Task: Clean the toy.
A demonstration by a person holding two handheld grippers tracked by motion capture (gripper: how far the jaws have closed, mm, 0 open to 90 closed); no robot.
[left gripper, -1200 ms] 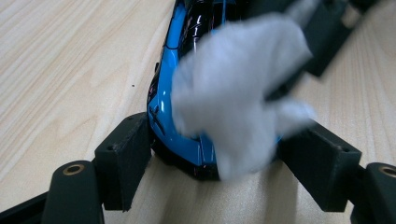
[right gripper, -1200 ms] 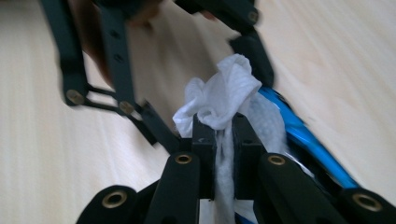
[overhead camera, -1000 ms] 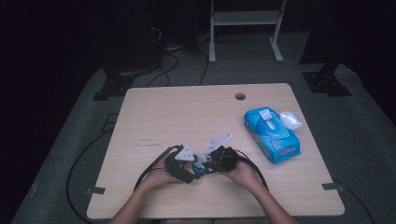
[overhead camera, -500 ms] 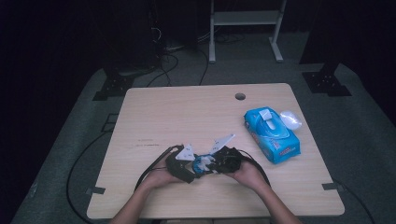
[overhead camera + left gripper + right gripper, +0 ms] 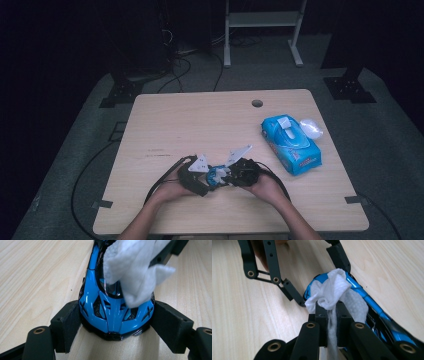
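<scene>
On the near part of the wooden surface (image 5: 200, 120), the person holds both grippers close together, jaws pointing toward each other. The left gripper (image 5: 115, 322) has its jaws clamped on either side of a small blue toy car (image 5: 110, 312), one pad against each flank near the end that faces the camera; the car sits on the surface with its wheels down. The right gripper (image 5: 332, 307) has its jaws pinched shut on a crumpled white wipe (image 5: 334, 293), and the bunched wipe lies against the car's dark windscreen and roof. In the left gripper view the wipe covers the upper right of the car's cabin.

In the high view the car (image 5: 216, 175) shows as a blue spot between the left gripper (image 5: 196, 176) and the right gripper (image 5: 241, 172), just ahead of the person's hands. Compared with half a second and a second ago, the grippers sit in almost the same spot on the surface; only the right gripper's grey plate has tilted slightly, and the car has not visibly moved.

Well apart to the right lies a blue pack of wipes (image 5: 291, 145) with its flap raised, and a clear wrapper (image 5: 311, 128) just beside its far corner. A round hole (image 5: 257, 103) sits near the far edge of the surface.
</scene>
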